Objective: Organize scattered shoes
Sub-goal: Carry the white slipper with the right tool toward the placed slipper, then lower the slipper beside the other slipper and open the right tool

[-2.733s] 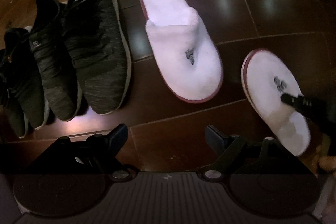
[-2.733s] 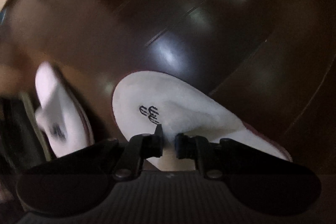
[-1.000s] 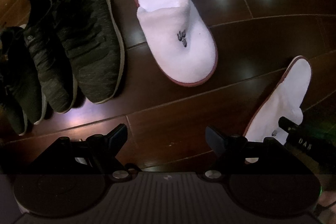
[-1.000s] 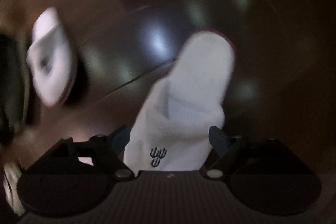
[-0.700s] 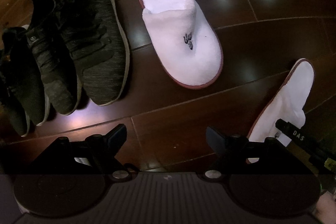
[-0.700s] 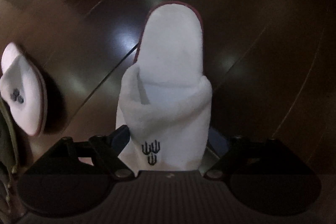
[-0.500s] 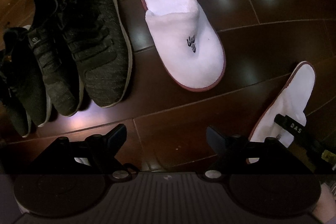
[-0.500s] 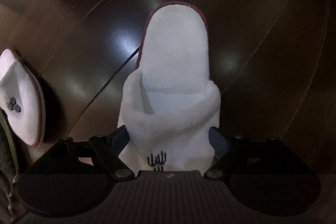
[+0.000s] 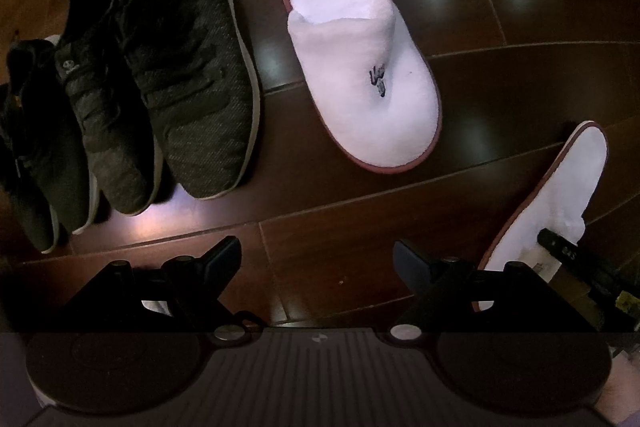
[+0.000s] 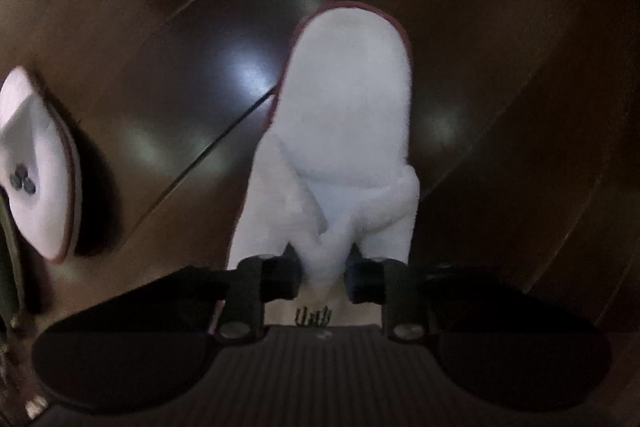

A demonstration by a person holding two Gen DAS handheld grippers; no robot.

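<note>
Your right gripper is clamped on the fuzzy upper of a white slipper, with the two black fingers pinching a fold of the plush just behind the embroidered dark logo. The slipper stretches straight ahead of that gripper, its open heel end farthest from you and its dark red sole edge showing around the rim. It sits over the dark wooden floor; whether it touches the boards, you cannot tell from this view, which is somewhat blurred. Off to the left of the right gripper lies the second white slipper, well apart from the held one.

Your left gripper has its jaws spread wide and grips nothing; bare floor shows between the fingers. Ahead of it and slightly to the right, the second slipper lies flat on the floor, its closed toe pointing back toward you. To the left of that slipper stands a row of dark knit sneakers, side by side and touching one another, toes also toward you. At the far right of the left gripper's view, the held slipper appears at an angle, with a finger of the right gripper pressing on its upper.
</note>
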